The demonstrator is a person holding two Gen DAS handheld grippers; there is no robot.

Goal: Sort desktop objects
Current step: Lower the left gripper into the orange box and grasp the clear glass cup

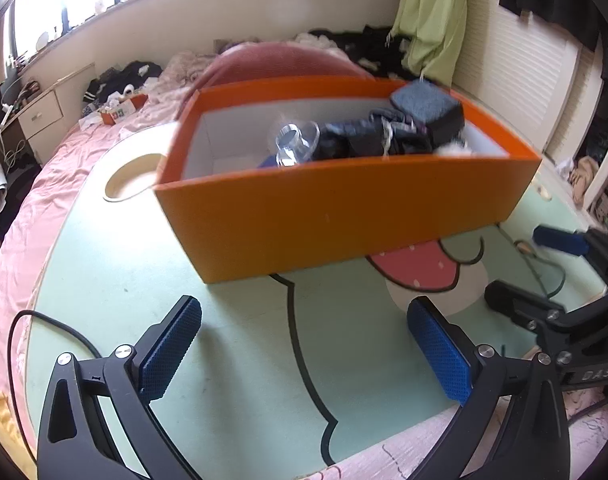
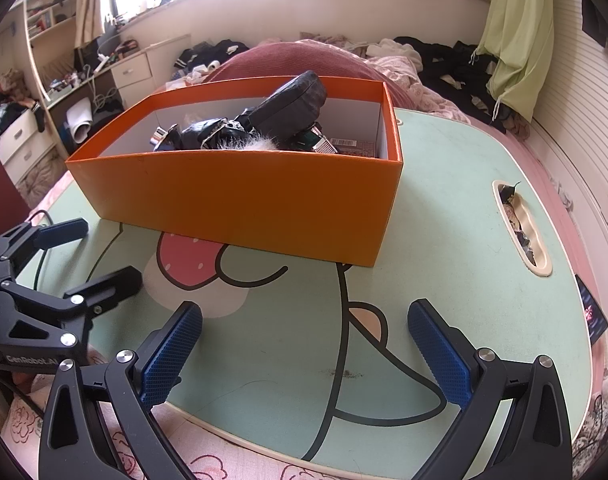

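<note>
An orange box (image 1: 336, 208) stands on the pale green cartoon-print table (image 1: 224, 360). It holds a clear glass item (image 1: 296, 142), dark cloth (image 1: 376, 138), a black block with a blue-grey top (image 1: 428, 106) and white fluff (image 1: 452, 148). In the right wrist view the box (image 2: 240, 196) shows a dark case (image 2: 292, 104) leaning on the pile. My left gripper (image 1: 304, 344) hovers open over bare table in front of the box, empty. My right gripper (image 2: 304, 344) is open and empty too. Each appears in the other's view: right (image 1: 540, 272), left (image 2: 92, 256).
The table lies on a pink bed sheet (image 1: 44, 200). It has a round cup hole (image 1: 132, 178) at its left and a long slot (image 2: 520, 228) with small items at its right. A phone (image 2: 592, 314) lies at the right edge. Clothes clutter the bed behind.
</note>
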